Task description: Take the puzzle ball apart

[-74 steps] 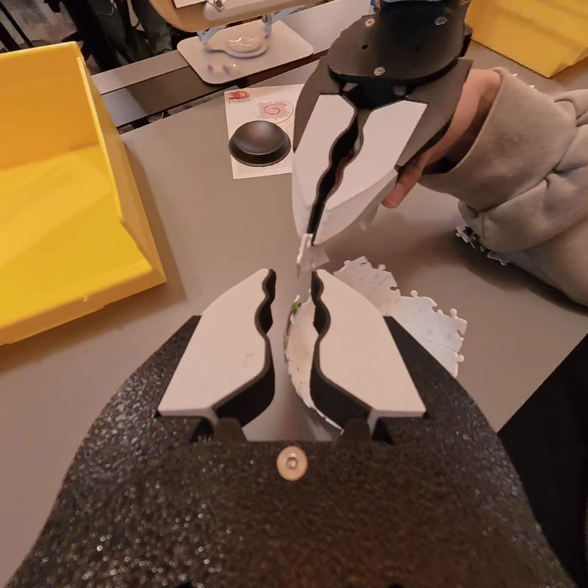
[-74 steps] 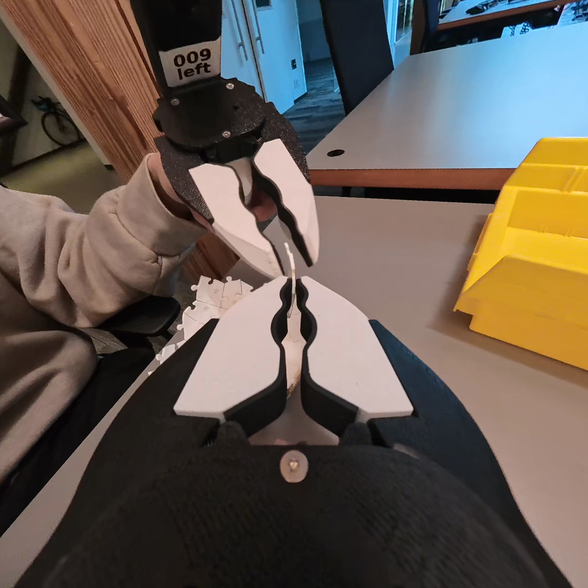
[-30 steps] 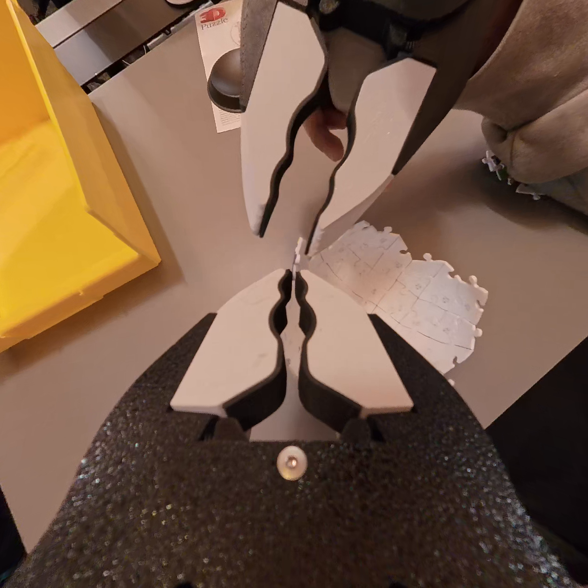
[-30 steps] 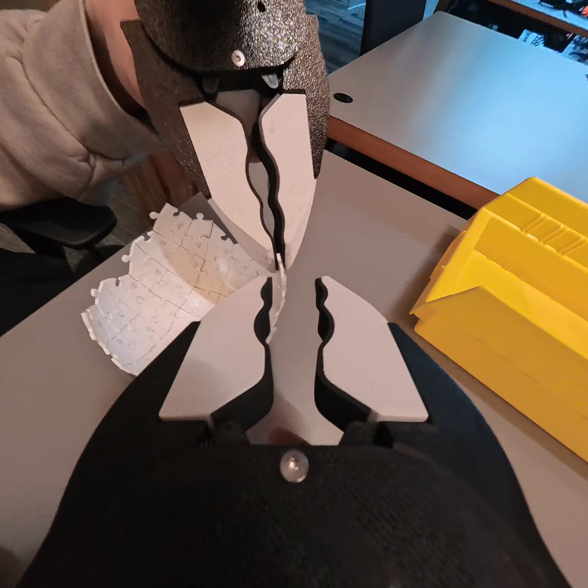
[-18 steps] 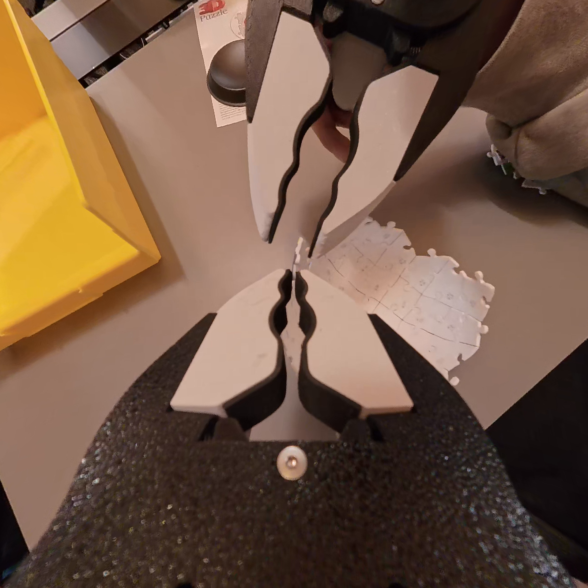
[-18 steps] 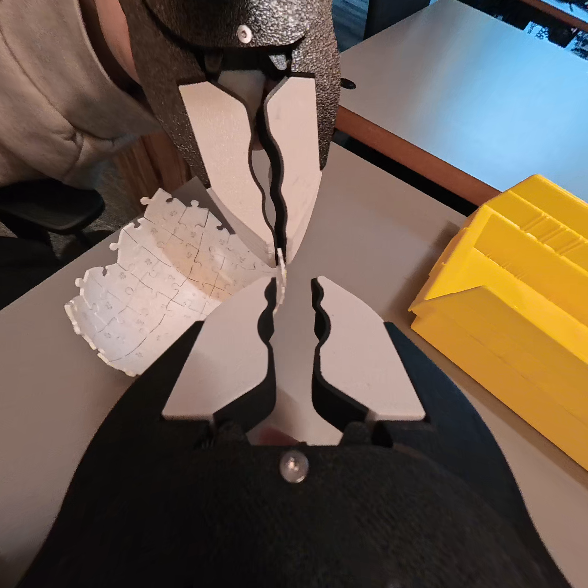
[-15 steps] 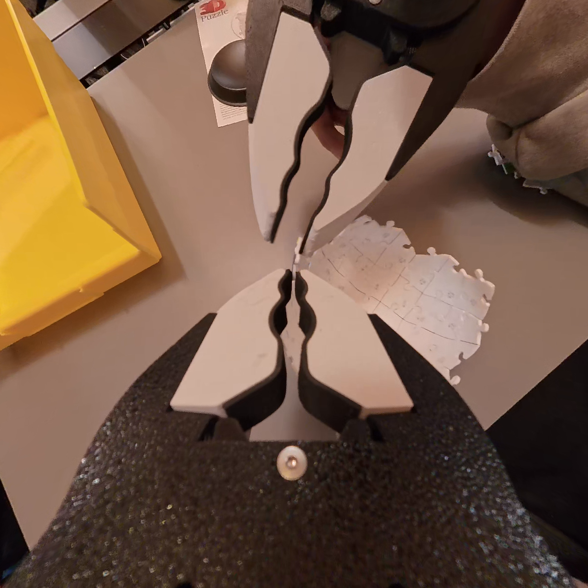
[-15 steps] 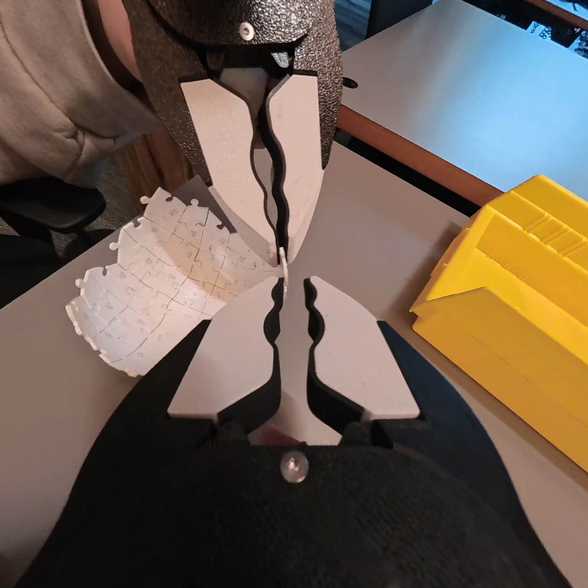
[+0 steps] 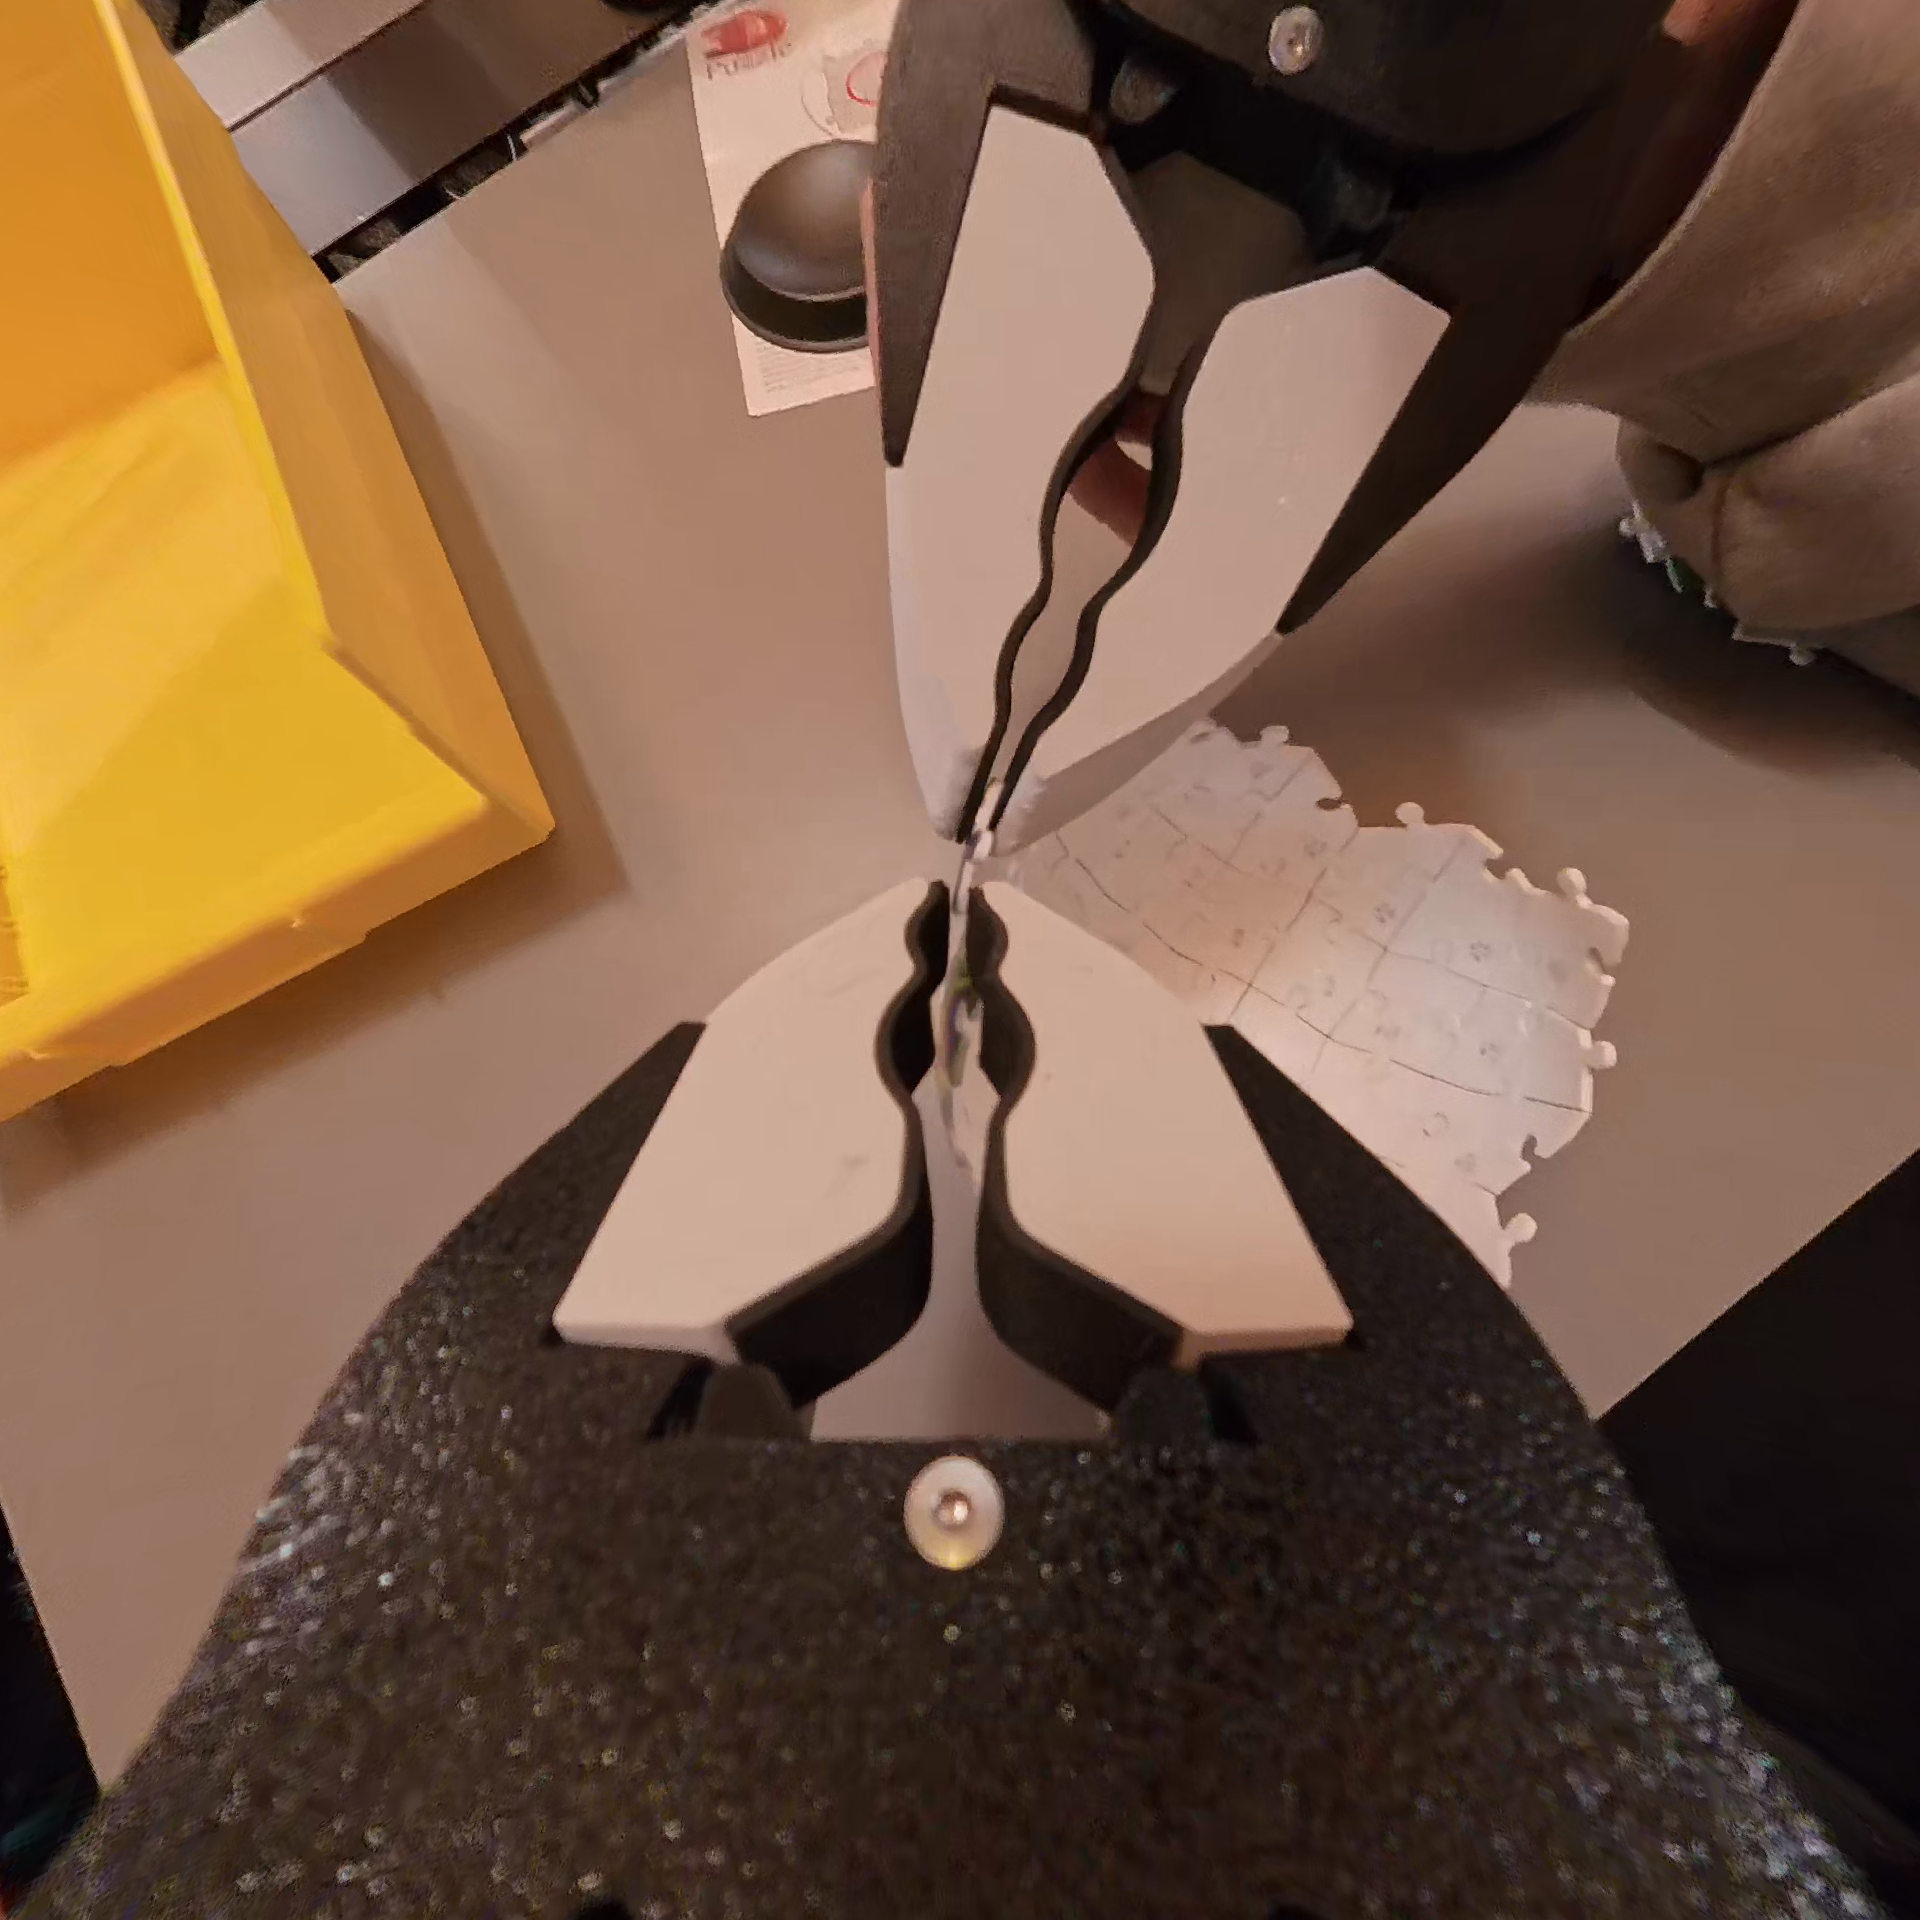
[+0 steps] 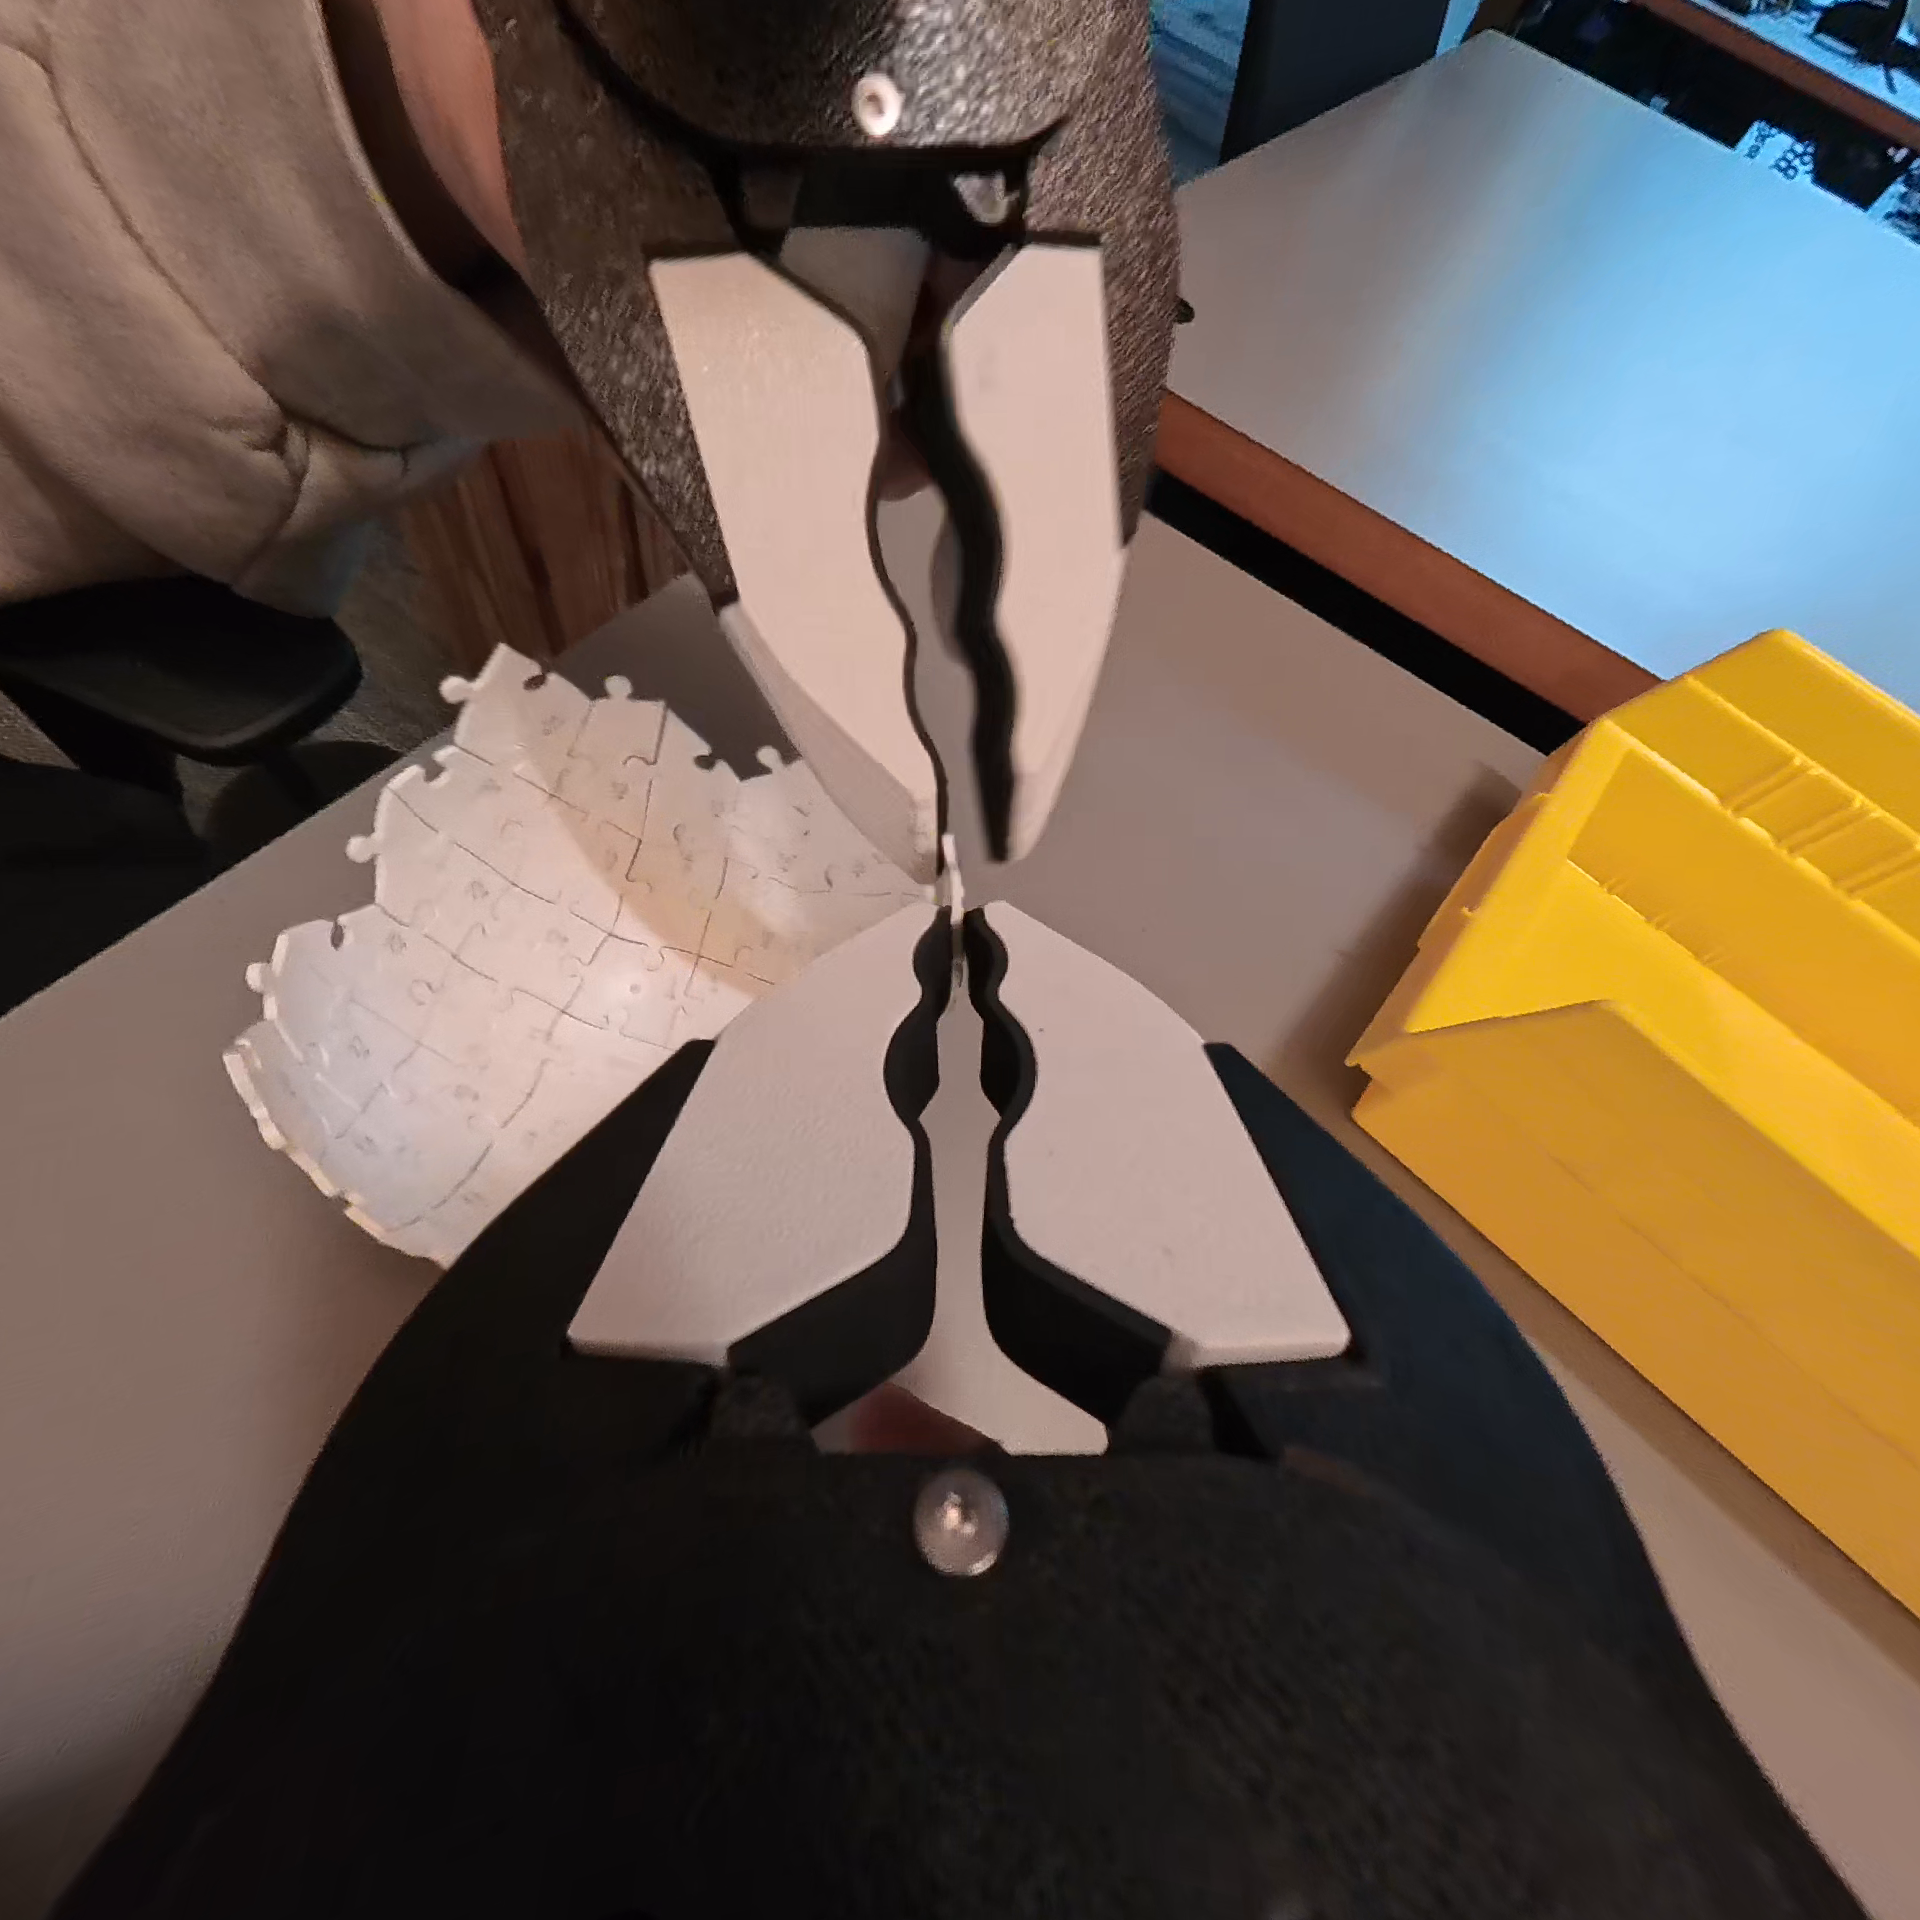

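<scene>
We pinch one thin white puzzle piece (image 9: 975, 847) edge-on between our left gripper (image 9: 953, 906) and right gripper (image 10: 948, 916), both clamped narrowly on it, tip to tip. The curved, jigsaw-edged puzzle ball shell (image 10: 499, 956) rests on the smooth grey table (image 9: 665, 582), right of our left gripper, with glossy yellow bins (image 10: 1683, 997) aside.

The grey table (image 9: 665, 582) bears a yellow bin (image 9: 208, 582), a leaflet (image 9: 774, 260) (under a black dome (image 9: 795, 255)) and loose puzzle pieces (image 9: 1662, 556).
</scene>
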`<state>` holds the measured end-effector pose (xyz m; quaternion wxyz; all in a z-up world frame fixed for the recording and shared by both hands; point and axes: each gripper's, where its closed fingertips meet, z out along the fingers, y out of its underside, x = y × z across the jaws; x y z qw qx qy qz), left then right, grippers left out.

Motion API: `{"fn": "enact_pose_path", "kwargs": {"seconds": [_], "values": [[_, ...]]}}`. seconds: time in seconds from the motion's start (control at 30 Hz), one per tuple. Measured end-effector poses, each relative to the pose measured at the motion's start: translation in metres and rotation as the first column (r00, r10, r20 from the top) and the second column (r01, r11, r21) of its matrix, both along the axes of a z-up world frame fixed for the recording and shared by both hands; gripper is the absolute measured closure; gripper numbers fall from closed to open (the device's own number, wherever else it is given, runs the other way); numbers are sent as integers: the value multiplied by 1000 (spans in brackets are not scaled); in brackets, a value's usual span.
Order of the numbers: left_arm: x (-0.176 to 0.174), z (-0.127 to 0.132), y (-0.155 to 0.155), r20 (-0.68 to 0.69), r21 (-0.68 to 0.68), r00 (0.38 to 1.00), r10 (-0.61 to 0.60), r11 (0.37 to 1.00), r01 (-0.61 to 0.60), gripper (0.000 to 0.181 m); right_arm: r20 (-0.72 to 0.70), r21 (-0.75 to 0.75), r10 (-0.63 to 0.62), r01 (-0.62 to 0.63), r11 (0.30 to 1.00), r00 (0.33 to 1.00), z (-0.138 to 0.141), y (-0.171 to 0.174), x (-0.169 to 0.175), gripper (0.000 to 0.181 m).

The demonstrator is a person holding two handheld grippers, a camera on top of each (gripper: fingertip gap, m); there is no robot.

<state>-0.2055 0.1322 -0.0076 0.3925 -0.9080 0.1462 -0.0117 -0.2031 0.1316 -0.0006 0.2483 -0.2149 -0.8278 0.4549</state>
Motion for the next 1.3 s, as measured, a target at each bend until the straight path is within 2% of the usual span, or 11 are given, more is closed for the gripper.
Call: {"fn": "enact_pose_path", "kwargs": {"seconds": [0.03,0.1,0.23,0.33,0.47,0.53,0.73,0.87,1.0,1.23,1.3], "values": [[-3,3,-1,10,11,1000,17,1000,-17,172,3,-4,9,-9,1000,1000,0,-2,1,179],[-10,5,-10,26,-7,998,53,999,-53,158,10,12,5,-5,1000,1000,-2,-2,1,179],[-12,-9,-26,3,-109,999,46,993,-45,147,24,12,10,-11,1000,1000,-4,-5,1,179],[-13,-17,-30,-49,-163,998,48,985,-56,145,40,22,24,-25,999,999,-7,-7,3,179],[-24,-5,-31,-102,-105,990,102,988,-112,143,47,31,24,-25,999,999,-8,-8,4,179],[-25,-5,-33,-83,-117,990,116,985,-125,146,50,28,24,-25,999,998,-8,-8,3,179],[-7,-24,-29,-15,-187,1000,27,982,-29,157,65,52,15,-18,998,998,-13,-8,3,179],[-11,-30,-28,-37,-215,998,42,976,-49,163,78,53,12,-16,998,997,-16,-8,3,179],[-23,-28,-29,-84,-199,993,89,975,-104,151,95,56,16,-22,998,995,-18,-8,4,179],[-16,-31,-27,-68,-204,997,43,977,-56,174,100,63,14,-20,998,995,-19,-8,4,179],[-16,-33,-27,-72,-213,997,36,976,-50,175,84,66,8,-14,998,996,-18,-7,2,179]]}}
